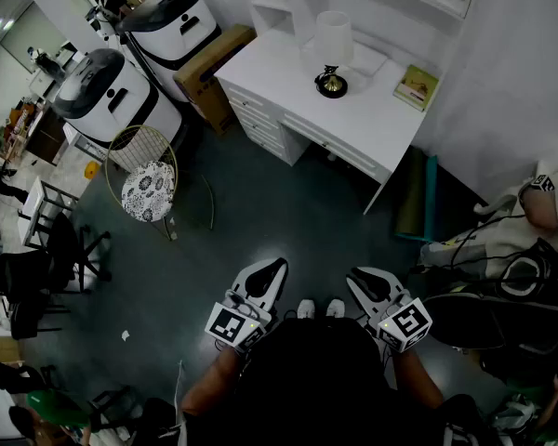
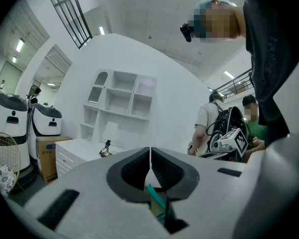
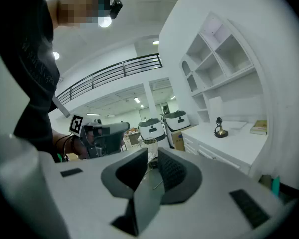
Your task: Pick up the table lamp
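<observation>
The table lamp, white shade on a thin dark stem with a brass base, stands on the white desk at the far side of the room. It shows small in the left gripper view and in the right gripper view. Both grippers are held low near the person's body, far from the lamp. My left gripper is shut, its dark pads touching with nothing between them. My right gripper is open by a narrow gap and holds nothing.
A book lies on the desk's right part, under white shelves. A wire chair, two white machines, a cardboard box stand left. A green roll leans beside the desk. People and cables are at right.
</observation>
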